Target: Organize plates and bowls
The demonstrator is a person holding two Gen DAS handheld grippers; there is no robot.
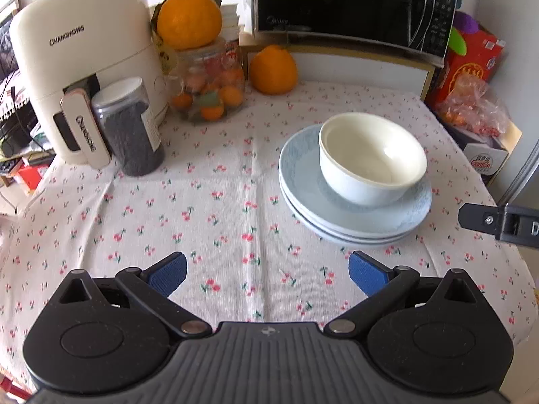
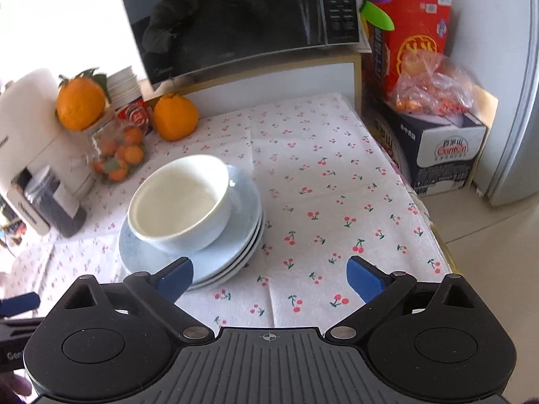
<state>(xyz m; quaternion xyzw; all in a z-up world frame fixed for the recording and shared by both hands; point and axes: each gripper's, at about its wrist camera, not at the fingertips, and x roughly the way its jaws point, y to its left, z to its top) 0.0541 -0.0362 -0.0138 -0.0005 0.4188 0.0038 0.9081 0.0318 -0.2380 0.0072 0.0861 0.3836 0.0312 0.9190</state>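
A white bowl (image 1: 372, 158) sits on a stack of pale blue plates (image 1: 303, 175) on the cherry-print tablecloth (image 1: 202, 219). My left gripper (image 1: 267, 274) hovers open over bare cloth, in front and to the left of the stack, nothing between its blue pads. In the right wrist view the bowl (image 2: 180, 207) and plates (image 2: 232, 249) lie ahead on the left. My right gripper (image 2: 269, 277) stands wide open and empty, its left fingertip just over the near rim of the plates. The right gripper's tip (image 1: 498, 222) shows at the right edge of the left wrist view.
A cream air fryer (image 1: 84, 64), a dark jar (image 1: 129, 128) and a glass jar of small oranges (image 1: 210, 91) stand back left. Two large oranges (image 1: 273, 69) and a microwave (image 1: 353, 3) sit behind. Boxes and a bagged fruit pile (image 2: 431, 87) crowd the right edge.
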